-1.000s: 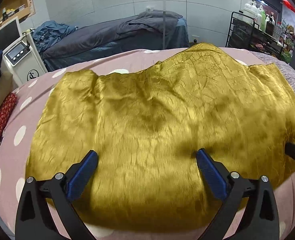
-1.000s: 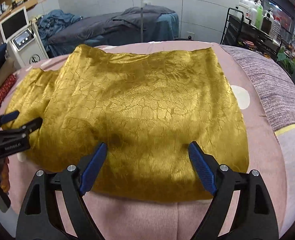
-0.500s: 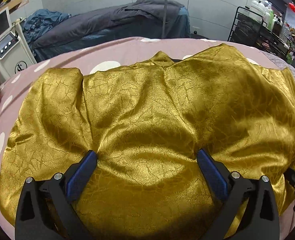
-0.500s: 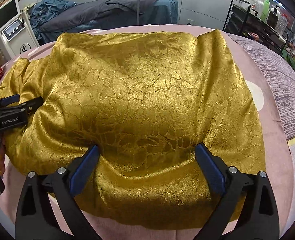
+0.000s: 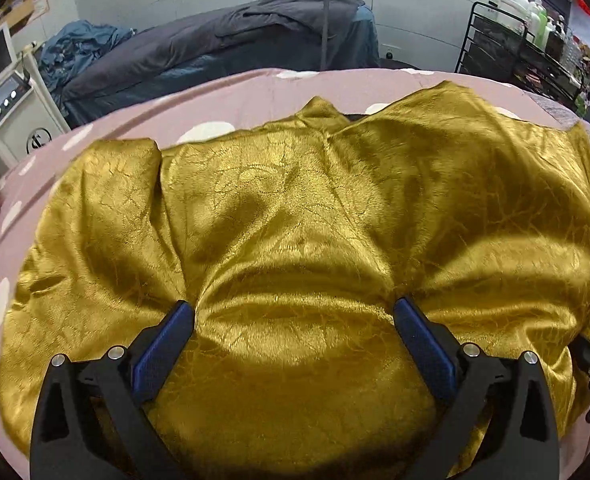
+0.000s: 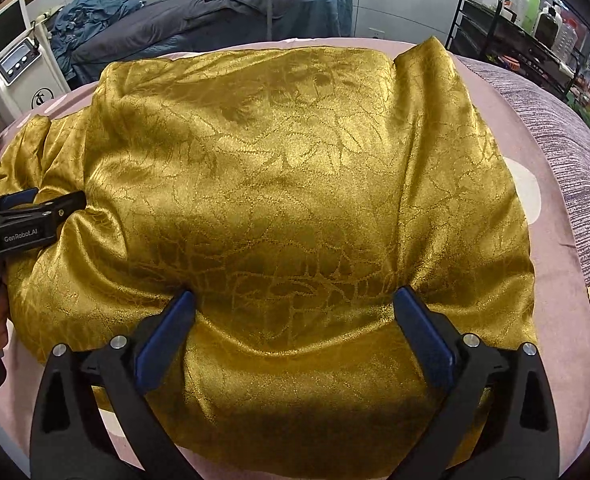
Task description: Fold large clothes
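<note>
Right across the pink polka-dot bed [image 5: 231, 96] lies the gold garment [image 5: 295, 220], its shiny patterned cloth spread wide and rumpled, covering most of the bedcover. Behind it stands a dark grey bed [image 5: 223, 44] with a blue heap of cloth [image 5: 83, 44] at its left end, and a black wire rack [image 6: 507, 32] of bottles at the right wall. A white machine with a small screen [image 6: 19, 68] sits at the left. Nearer, the left gripper [image 5: 295, 316] has its blue-padded jaws spread wide, both tips pressing into the gold cloth near its front edge. The right gripper [image 6: 295, 300] is likewise spread wide, tips sunk in the cloth, puckering it.
</note>
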A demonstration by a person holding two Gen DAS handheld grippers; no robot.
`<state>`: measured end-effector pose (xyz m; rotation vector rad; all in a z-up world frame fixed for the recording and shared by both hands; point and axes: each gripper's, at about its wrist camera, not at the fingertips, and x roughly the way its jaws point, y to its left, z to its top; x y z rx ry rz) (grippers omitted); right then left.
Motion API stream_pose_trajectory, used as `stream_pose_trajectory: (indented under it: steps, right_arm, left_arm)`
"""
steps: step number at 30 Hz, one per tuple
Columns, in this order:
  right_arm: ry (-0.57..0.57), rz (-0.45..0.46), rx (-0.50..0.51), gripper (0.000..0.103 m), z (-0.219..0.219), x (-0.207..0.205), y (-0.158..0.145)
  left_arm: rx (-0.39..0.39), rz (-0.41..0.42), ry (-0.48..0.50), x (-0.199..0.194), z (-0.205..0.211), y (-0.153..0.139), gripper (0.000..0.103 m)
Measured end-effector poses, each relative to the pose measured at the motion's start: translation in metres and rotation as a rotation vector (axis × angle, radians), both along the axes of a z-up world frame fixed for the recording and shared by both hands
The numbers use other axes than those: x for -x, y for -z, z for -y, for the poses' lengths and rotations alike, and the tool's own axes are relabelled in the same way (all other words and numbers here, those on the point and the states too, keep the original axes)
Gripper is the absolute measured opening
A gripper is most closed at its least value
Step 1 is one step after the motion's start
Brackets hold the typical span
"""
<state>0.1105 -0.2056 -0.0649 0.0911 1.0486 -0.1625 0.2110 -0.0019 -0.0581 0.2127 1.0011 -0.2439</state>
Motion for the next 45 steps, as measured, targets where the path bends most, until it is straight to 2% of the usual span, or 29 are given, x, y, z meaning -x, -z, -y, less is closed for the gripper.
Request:
stream_pose_trajectory:
  steps: [3, 6, 11, 14, 17, 20, 21, 23, 25, 28, 32, 35, 38, 40, 45]
  right_arm:
    - [-0.031, 0.026, 0.006, 0.097, -0.001, 0.012, -0.009]
    - [-0.067, 0.044, 0.043, 0.097, -0.008, 0.027, -0.017]
    - [-0.045, 0.169, 0.058, 0.097, -0.013, 0.073, -0.044]
    - [-0.037, 0.194, 0.040, 0.097, -0.017, 0.098, -0.042]
    - [-0.025, 0.177, 0.037, 0.097, -0.017, 0.114, -0.029]
    - [-0.010, 0.171, 0.006, 0.097, -0.013, 0.122, -0.021]
    - [-0.004, 0.159, -0.012, 0.097, -0.008, 0.118, -0.018]
    - [0.022, 0.113, -0.044, 0.097, 0.000, 0.113, -0.010]
    - [0.039, 0.089, -0.091, 0.097, 0.006, 0.112, -0.006]
    - [0.031, 0.096, -0.100, 0.097, 0.008, 0.113, -0.007]
    - [0.001, 0.109, -0.092, 0.097, 0.011, 0.117, -0.016]
    - [-0.011, 0.152, -0.085, 0.097, 0.019, 0.125, -0.031]
    - [0.002, 0.172, -0.106, 0.097, 0.035, 0.127, -0.041]
    - [0.035, 0.171, -0.153, 0.097, 0.053, 0.126, -0.042]
    - [0.148, 0.186, -0.349, 0.097, 0.100, 0.117, -0.041]
  left_arm:
    - [-0.043, 0.052, 0.062, 0.026, 0.001, -0.018, 0.097]
    - [-0.013, 0.117, 0.101, 0.065, -0.011, -0.039, 0.097]
    - [0.074, 0.136, 0.011, 0.107, -0.053, -0.042, 0.097]
    - [0.051, 0.139, -0.018, 0.115, -0.068, -0.032, 0.097]
    - [0.054, 0.134, -0.070, 0.105, -0.083, -0.026, 0.097]
    - [0.180, 0.048, -0.122, 0.087, -0.105, -0.014, 0.098]
    - [0.210, -0.003, -0.141, 0.078, -0.110, -0.005, 0.098]
    - [0.257, -0.036, -0.159, 0.072, -0.114, 0.001, 0.098]
    - [0.232, -0.029, -0.141, 0.072, -0.110, -0.001, 0.098]
    - [0.203, -0.031, -0.110, 0.077, -0.107, -0.005, 0.098]
    - [0.252, -0.019, -0.076, 0.091, -0.116, -0.029, 0.097]
    - [0.343, 0.020, -0.072, 0.095, -0.134, -0.055, 0.097]
    - [0.467, 0.035, -0.113, 0.086, -0.160, -0.074, 0.097]
    - [0.522, 0.018, -0.157, 0.072, -0.174, -0.074, 0.097]
    - [0.483, -0.116, -0.189, 0.027, -0.186, -0.043, 0.097]
